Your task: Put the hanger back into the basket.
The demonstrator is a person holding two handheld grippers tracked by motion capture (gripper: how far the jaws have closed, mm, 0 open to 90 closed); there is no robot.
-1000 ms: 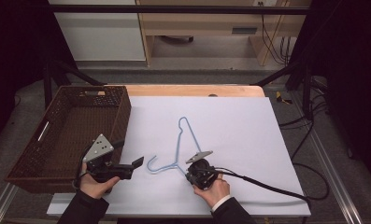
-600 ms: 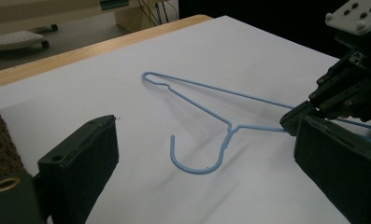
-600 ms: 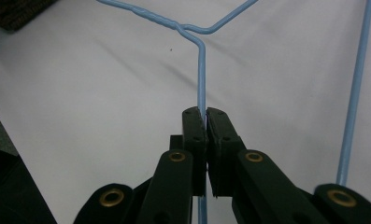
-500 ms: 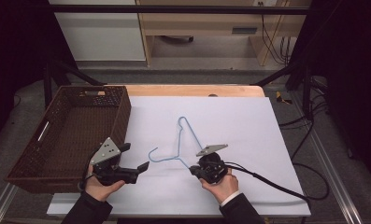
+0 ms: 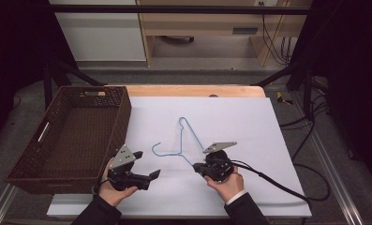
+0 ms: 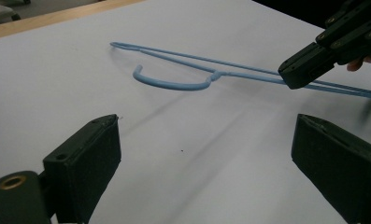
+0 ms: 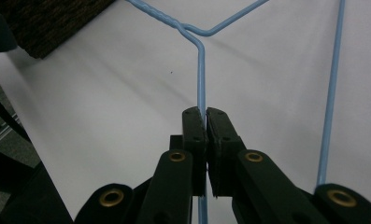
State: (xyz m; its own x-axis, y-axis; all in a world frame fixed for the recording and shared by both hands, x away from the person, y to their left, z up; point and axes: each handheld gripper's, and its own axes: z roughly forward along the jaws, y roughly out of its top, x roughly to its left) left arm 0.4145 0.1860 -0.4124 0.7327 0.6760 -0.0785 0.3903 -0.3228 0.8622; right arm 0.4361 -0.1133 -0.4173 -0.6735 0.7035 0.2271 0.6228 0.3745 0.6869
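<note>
A light blue wire hanger (image 5: 187, 136) lies on the white table sheet (image 5: 249, 122), its hook curling to the left. My right gripper (image 5: 196, 167) is shut on one of the hanger's wire arms near the front. In the right gripper view the pads (image 7: 203, 119) pinch the wire, and the hanger (image 7: 201, 70) runs ahead to its twisted neck. My left gripper (image 5: 146, 164) hovers low over the sheet, left of the hanger, jaws wide apart and empty. In the left gripper view (image 6: 206, 158) the hanger (image 6: 174, 85) lies ahead, with the right gripper (image 6: 309, 65) clamped on it.
A dark brown wicker basket (image 5: 122, 123) stands on the left of the table, close behind my left gripper; its corner (image 7: 47, 23) appears in the right gripper view. A black cable (image 5: 277, 183) trails right from the right gripper. Wooden furniture stands beyond the far edge.
The right gripper has risen and shifted a little right, lifting the hanger's near end so the hook swung farther up the sheet. The left gripper has sunk and moved right, toward the hanger.
</note>
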